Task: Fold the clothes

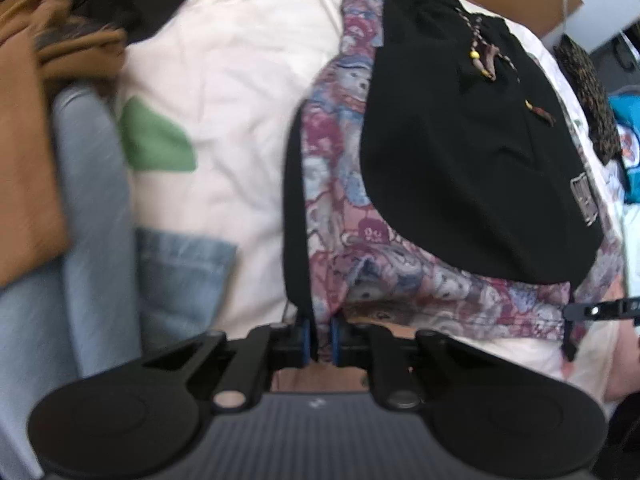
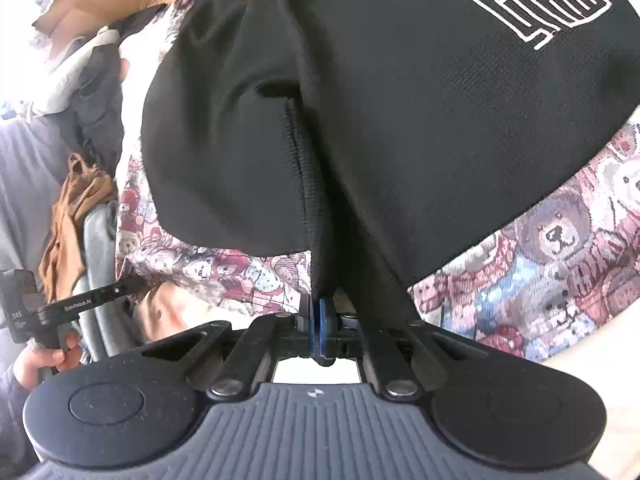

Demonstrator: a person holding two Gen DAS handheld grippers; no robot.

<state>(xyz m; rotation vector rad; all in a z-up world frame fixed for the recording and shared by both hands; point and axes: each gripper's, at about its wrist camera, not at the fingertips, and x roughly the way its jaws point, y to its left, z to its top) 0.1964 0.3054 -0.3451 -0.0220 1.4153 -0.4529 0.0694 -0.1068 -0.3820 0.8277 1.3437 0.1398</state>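
Though rumpled, black shorts [image 1: 460,152] over teddy-bear fabric [image 1: 332,184].

Shorts [image 1: 460,140] laid on bear-print garment [image 1: 332,208], ahead of left claw [image 1: 320,346]. Denim [image 1: 96,220] and jacket [image 1: 24,140] piled to its left, on sheet [image 1: 240,100].

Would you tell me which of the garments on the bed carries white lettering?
The black shorts lying atop the teddy-bear print fabric; the tan garment and the light denim show none.
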